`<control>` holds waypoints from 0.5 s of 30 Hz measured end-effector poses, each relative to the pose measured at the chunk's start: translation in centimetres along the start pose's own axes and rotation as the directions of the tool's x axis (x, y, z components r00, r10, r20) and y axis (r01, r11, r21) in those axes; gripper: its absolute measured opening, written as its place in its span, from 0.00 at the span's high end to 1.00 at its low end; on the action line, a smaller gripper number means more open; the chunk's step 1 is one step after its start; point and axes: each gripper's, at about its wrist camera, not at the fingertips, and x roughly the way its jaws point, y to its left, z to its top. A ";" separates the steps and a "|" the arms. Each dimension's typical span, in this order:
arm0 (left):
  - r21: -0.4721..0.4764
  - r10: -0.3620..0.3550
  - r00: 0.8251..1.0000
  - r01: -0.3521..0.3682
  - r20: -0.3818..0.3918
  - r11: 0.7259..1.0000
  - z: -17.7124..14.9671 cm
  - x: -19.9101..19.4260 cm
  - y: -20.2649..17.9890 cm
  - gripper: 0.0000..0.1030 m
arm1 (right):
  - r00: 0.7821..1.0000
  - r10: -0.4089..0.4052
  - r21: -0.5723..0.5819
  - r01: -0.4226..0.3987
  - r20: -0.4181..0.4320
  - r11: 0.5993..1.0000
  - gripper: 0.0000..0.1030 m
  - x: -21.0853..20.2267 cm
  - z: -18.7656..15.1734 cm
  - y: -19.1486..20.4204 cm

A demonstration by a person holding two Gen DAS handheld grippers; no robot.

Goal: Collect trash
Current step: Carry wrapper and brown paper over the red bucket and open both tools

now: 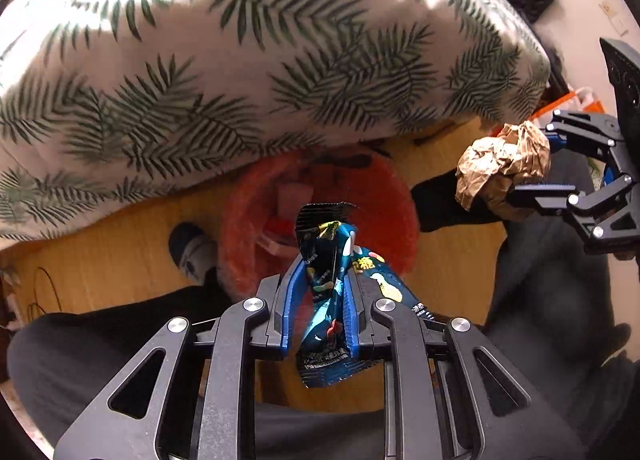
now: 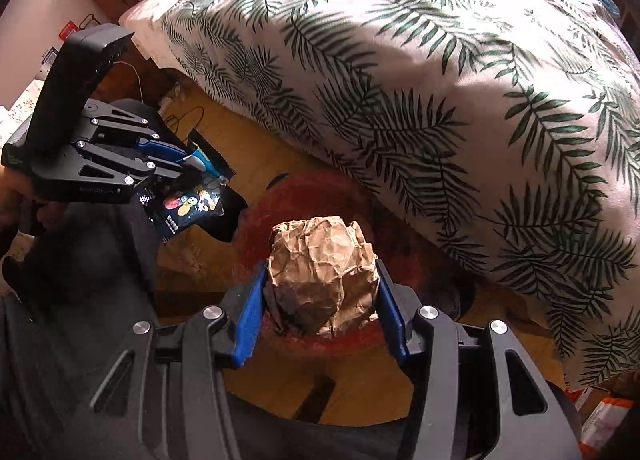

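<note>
Red bin (image 1: 384, 188) below, both grippers loaded and pointed down at it.

Left gripper (image 1: 320, 272) is clamped on a dark snack wrapper (image 1: 332, 260); right gripper (image 2: 320, 280) squeezes a crumpled brown paper ball (image 2: 324, 272) between its blue pads. Both pieces hang over the bin's mouth, on the wood floor (image 1: 120, 252) beside the leaf-print bed (image 1: 240, 60). This looks like the drop-off step: next, each piece needs to sit squarely above the opening, then the jaws part so the trash falls inside, not onto the rim.
</note>
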 end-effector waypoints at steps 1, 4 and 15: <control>-0.006 -0.005 1.000 0.005 -0.011 1.000 0.1 0.6 0.2 0.82 | 1.000 0.000 -0.003 0.000 -0.017 1.000 0.52 0.7 -0.1 -0.2; -0.005 0.006 0.999 -0.006 -0.040 1.000 0.2 2.0 0.5 0.82 | 0.998 -0.004 -0.007 0.004 -0.069 1.000 0.52 2.8 -0.3 -0.8; -0.014 -0.016 0.992 0.014 -0.123 1.000 0.5 5.5 1.4 0.82 | 0.983 0.008 -0.006 -0.009 -0.185 1.000 0.52 7.5 -1.3 -2.4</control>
